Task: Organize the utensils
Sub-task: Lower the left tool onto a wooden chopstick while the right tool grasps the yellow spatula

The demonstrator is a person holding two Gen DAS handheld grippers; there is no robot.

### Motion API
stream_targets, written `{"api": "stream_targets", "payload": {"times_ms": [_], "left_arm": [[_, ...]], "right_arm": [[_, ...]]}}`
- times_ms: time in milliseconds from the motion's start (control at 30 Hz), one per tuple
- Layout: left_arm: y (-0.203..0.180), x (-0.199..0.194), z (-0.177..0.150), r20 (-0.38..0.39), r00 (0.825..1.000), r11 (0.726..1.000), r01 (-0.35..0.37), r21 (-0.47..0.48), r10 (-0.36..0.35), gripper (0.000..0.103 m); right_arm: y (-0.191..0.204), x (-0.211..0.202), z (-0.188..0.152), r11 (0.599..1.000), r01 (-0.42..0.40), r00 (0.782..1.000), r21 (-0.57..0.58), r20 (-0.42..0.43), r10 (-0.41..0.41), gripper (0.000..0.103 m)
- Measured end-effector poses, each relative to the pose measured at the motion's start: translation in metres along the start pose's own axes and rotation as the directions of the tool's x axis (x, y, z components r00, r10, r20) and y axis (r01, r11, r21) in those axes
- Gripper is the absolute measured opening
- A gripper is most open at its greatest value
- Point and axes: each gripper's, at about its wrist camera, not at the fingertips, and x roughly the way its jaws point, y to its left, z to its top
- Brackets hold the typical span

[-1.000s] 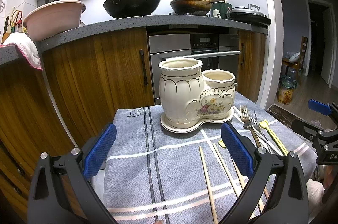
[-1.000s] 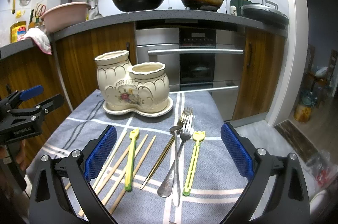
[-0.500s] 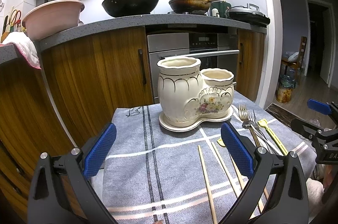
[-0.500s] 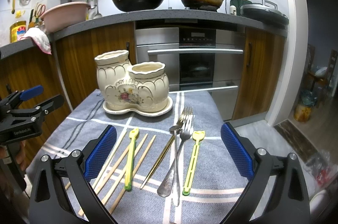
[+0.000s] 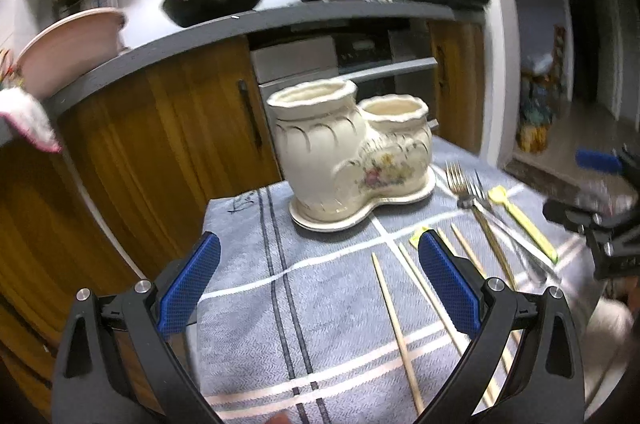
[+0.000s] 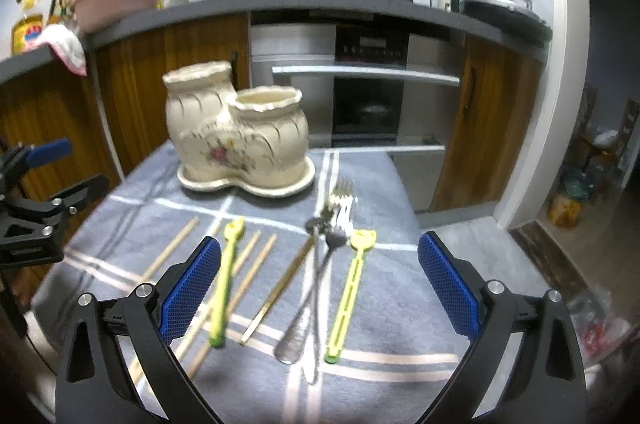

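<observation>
A cream two-pot ceramic utensil holder [image 5: 352, 152] [image 6: 236, 140] stands on its saucer at the far side of a grey striped cloth [image 5: 320, 304] [image 6: 380, 304]. On the cloth lie several wooden chopsticks [image 5: 394, 324] [image 6: 256, 264], forks [image 6: 340, 208] [image 5: 460, 184], a spoon [image 6: 300, 312], a gold-coloured utensil [image 6: 280, 288] and two yellow-green utensils [image 6: 352, 284] [image 6: 224, 280]. My left gripper [image 5: 318, 288] is open and empty, above the cloth's left part. My right gripper [image 6: 318, 288] is open and empty, above the handles of the forks.
Wooden cabinets [image 5: 160, 152] and an oven [image 6: 360, 96] stand behind the small table. A grey counter [image 6: 320, 8] holds two woks and a pink basin [image 6: 116, 0]. The table's right edge drops to the floor [image 6: 480, 244].
Both grippers have moved forward and tilted down toward the cloth; the holder and utensils look closer and the views are blurred. Nothing on the cloth has moved.
</observation>
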Motion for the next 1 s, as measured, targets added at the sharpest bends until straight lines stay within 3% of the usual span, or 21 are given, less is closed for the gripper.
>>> {"api": "stream_targets", "payload": {"times_ms": [233, 333, 467, 567, 600, 667, 700, 833, 933, 1000], "left_arm": [[-0.015, 0.009, 0.013, -0.029, 0.999, 0.989, 0.043, 0.139, -0.039, 0.098], [-0.018, 0.021, 0.014, -0.091, 0.993, 0.983, 0.084, 0.161, -0.070, 0.098], [-0.021, 0.042, 0.004, -0.242, 0.962, 0.979, 0.158, 0.130, -0.123, 0.098], [-0.023, 0.055, -0.010, -0.334, 0.927, 0.974, 0.209, 0.087, -0.169, 0.097], [-0.023, 0.058, -0.015, -0.358, 0.914, 0.971, 0.228, 0.069, -0.190, 0.094], [-0.023, 0.064, -0.022, -0.396, 0.895, 0.970, 0.240, 0.043, -0.204, 0.078], [-0.023, 0.066, -0.025, -0.412, 0.886, 0.968, 0.247, 0.033, -0.212, 0.075], [-0.027, 0.064, -0.033, -0.430, 0.870, 0.960, 0.279, 0.027, -0.241, 0.064], [-0.030, 0.067, -0.039, -0.455, 0.850, 0.952, 0.305, 0.012, -0.266, 0.046], [-0.027, 0.070, -0.039, -0.461, 0.843, 0.950, 0.312, -0.005, -0.279, 0.042]], "right_arm": [[-0.020, 0.021, 0.007, 0.999, 0.041, 0.994, -0.015, -0.099, -0.042, 0.098], [-0.029, 0.038, 0.008, 0.999, 0.050, 0.981, -0.014, -0.186, -0.052, 0.098], [-0.033, 0.056, 0.004, 0.999, 0.035, 0.965, -0.009, -0.259, -0.036, 0.098], [-0.033, 0.064, 0.002, 1.000, 0.027, 0.958, -0.009, -0.287, -0.029, 0.096], [-0.033, 0.067, 0.002, 1.000, 0.023, 0.954, -0.009, -0.298, -0.024, 0.095], [-0.033, 0.073, 0.001, 1.000, 0.014, 0.947, -0.002, -0.319, -0.014, 0.085], [-0.034, 0.076, 0.000, 1.000, 0.009, 0.943, 0.007, -0.333, -0.006, 0.079], [-0.033, 0.085, -0.004, 0.999, -0.016, 0.928, 0.036, -0.372, 0.028, 0.060], [-0.031, 0.091, -0.006, 0.999, -0.021, 0.923, 0.030, -0.384, 0.031, 0.048], [-0.029, 0.094, -0.006, 0.999, -0.028, 0.923, 0.036, -0.383, 0.040, 0.044]]}}
